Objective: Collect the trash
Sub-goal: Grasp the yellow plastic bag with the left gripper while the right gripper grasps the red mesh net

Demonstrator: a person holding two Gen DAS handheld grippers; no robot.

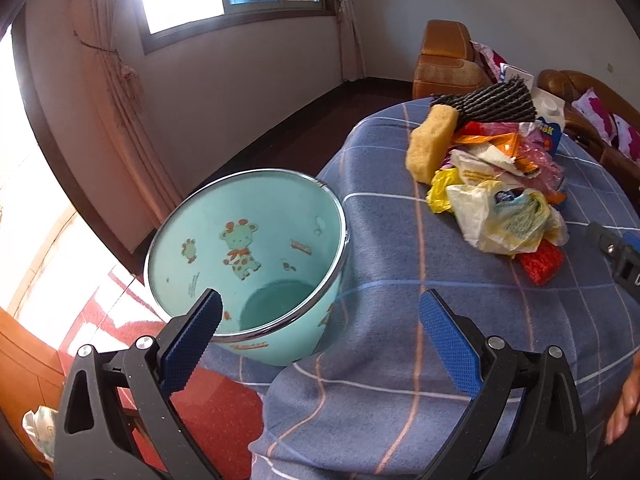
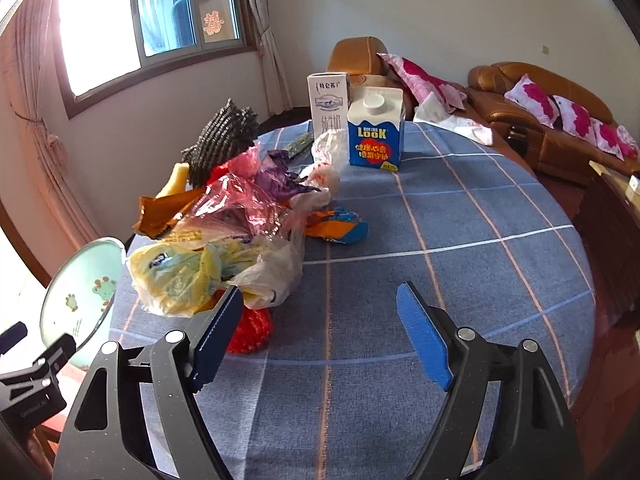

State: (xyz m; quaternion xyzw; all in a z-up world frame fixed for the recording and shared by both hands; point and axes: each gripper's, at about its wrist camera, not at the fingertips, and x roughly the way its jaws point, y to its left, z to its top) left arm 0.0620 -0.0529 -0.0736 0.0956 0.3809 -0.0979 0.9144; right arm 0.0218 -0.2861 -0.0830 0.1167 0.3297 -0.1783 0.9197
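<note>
The trash pile (image 2: 224, 232) lies on the counter (image 2: 460, 240), at about ten o'clock from the right gripper (image 2: 320, 320) in its own view and at about two o'clock from the left gripper (image 1: 320, 316). It is mostly crumpled plastic bags and wrappers: light, soft and slick, likely to collapse and slide under pressure, so a bunched fold or knot looks a better hold than a flat sheet. The nearest piece, a yellowish bag (image 2: 180, 280), sits just beside the right gripper's left finger, with a red mesh scrubber (image 2: 252, 330) tucked under it; that one should be springy and easy to pinch. A yellow sponge (image 1: 430, 144) and a dark ribbed mat (image 1: 488, 102) at the pile's far side are soft too. Two cartons, a blue one (image 2: 374, 132) and a white one (image 2: 328, 106), stand upright at twelve o'clock, stiff-walled and possibly not empty, so best taken across the body.

The mint bin (image 1: 248, 256) stands at the counter's edge, empty, just ahead of the left gripper at eleven o'clock.

Both pairs of fingers are spread apart with nothing between them.

The counter is round under a blue checked cloth, which may wrinkle if dragged. Beyond are brown sofas (image 2: 540, 120) with pink cushions and a bright window (image 2: 160, 12).
</note>
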